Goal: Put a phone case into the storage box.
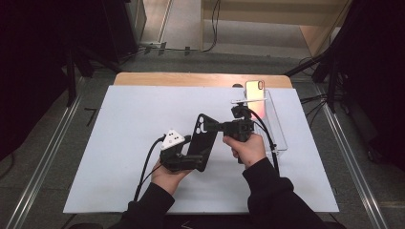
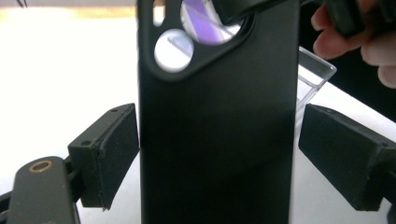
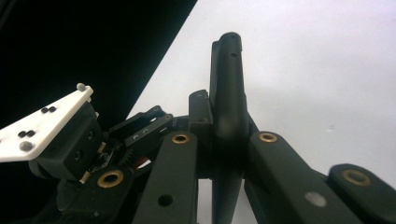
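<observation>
A black phone case (image 1: 203, 138) is held up above the white table sheet (image 1: 119, 143) between both grippers. My left gripper (image 1: 197, 160) clasps its lower end across the width. In the left gripper view both pads (image 2: 116, 154) touch the side edges of the case (image 2: 219, 140), whose camera cutout is at the top. My right gripper (image 1: 210, 126) pinches the upper end near the cutout. In the right gripper view the case (image 3: 229, 93) stands edge-on between the right gripper's (image 3: 229, 140) shut jaws.
A phone (image 1: 254, 89) with a shiny, light back leans on a clear plastic stand (image 1: 274, 124) at the table's back right. The left gripper's white plate (image 3: 46, 121) sits close to the left of the right gripper. Dark floor surrounds the table.
</observation>
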